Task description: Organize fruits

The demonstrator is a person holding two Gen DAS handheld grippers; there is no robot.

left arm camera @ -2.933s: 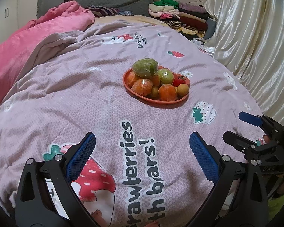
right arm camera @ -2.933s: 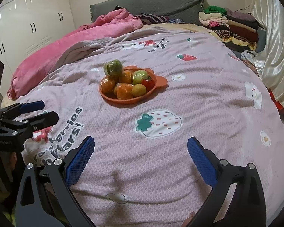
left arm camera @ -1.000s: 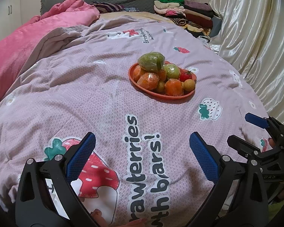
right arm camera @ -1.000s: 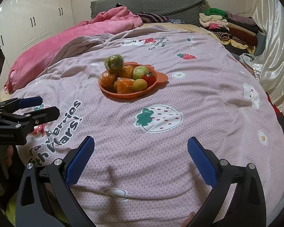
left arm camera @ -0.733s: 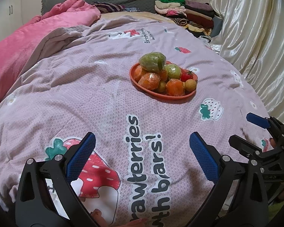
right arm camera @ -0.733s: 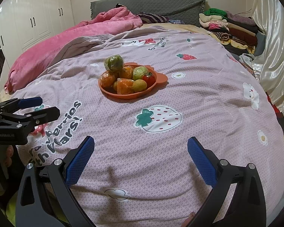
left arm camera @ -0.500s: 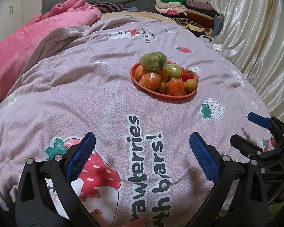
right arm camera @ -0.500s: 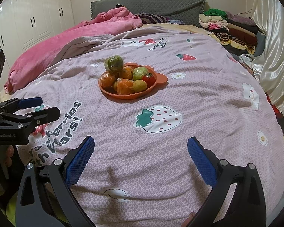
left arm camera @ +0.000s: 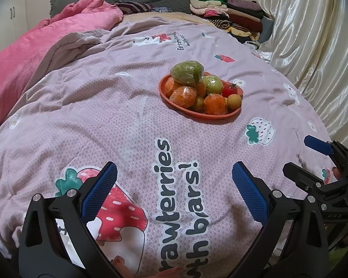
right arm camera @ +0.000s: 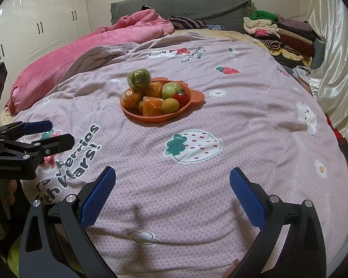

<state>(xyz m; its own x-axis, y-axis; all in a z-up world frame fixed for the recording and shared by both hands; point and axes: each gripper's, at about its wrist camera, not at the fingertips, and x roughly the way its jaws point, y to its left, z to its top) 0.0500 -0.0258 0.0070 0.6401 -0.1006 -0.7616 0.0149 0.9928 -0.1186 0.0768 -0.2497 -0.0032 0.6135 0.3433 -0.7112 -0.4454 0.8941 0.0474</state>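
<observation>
An orange plate (left arm camera: 211, 115) (right arm camera: 194, 97) rests on the pink strawberry-print quilt, piled with wrapped fruit. On top sits a big green fruit (left arm camera: 186, 73) (right arm camera: 138, 78). Around it lie wrapped oranges (left arm camera: 182, 95) (right arm camera: 152, 106), a green apple (left arm camera: 212, 84) (right arm camera: 170, 90), a red tomato (left arm camera: 229, 90) (right arm camera: 182, 97) and a small yellow fruit (left arm camera: 234, 100) (right arm camera: 170, 106). My left gripper (left arm camera: 174, 173) (right arm camera: 51, 134) hovers open over the quilt's near edge, well short of the plate. Open too, my right gripper (right arm camera: 172, 178) (left arm camera: 306, 157) holds nothing.
A pink duvet (right arm camera: 88, 46) is bunched at the far left. Folded clothes (right arm camera: 280, 34) are stacked at the far right by a grey headboard (right arm camera: 181, 7). A cream satin curtain (left arm camera: 313, 46) lines the right side. White wardrobes (right arm camera: 34, 27) stand at left.
Both views have crept slightly nearer to the plate, which sits a little lower and larger in the frame. Both grippers stay open and empty.
</observation>
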